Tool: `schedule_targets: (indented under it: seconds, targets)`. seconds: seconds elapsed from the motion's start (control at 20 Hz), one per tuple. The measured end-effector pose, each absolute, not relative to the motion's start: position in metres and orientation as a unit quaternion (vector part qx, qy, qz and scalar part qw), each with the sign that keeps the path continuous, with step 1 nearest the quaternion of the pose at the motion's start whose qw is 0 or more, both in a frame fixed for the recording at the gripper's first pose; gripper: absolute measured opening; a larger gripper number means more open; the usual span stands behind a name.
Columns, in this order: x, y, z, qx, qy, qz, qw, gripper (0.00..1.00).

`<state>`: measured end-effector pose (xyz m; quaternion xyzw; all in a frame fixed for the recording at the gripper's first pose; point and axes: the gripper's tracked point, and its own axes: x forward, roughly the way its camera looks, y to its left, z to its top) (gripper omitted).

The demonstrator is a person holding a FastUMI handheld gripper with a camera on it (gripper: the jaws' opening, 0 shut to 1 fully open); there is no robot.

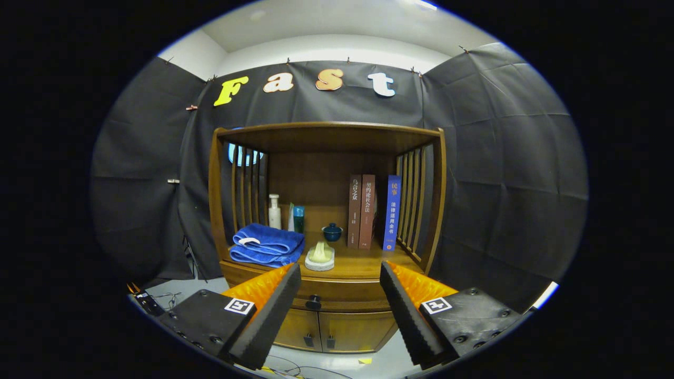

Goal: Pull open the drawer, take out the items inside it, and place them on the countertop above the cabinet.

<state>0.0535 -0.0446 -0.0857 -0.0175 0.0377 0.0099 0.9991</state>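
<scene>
Fingers of the gripper (pixel 339 273) are spread wide with nothing between them, held off in front of a wooden cabinet (pixel 326 210). Its drawer (pixel 337 300) sits shut, flush with the front; the dark round knob (pixel 314 302) shows between the fingers, well beyond them. What lies inside the drawer cannot be seen. Below it are two closed doors (pixel 326 330). Above, the countertop (pixel 363 260) in the open niche carries a folded blue towel (pixel 267 245), a white pump bottle (pixel 274 211) and a teal tube (pixel 298 218) behind it, a pale item on a round white dish (pixel 320 258), a small dark blue lidded cup (pixel 332 231), and three upright books (pixel 374 211).
</scene>
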Motion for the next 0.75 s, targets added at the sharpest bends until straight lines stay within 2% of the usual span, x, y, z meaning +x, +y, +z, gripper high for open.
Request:
schedule_targets:
  seconds: [0.35,0.75]
  targets:
    - [0.016,-0.072,-0.043,-0.019,0.027,0.004,0.999,0.99]
    - [0.009,-0.099,-0.036,-0.006,0.023,-0.008,1.0,0.99]
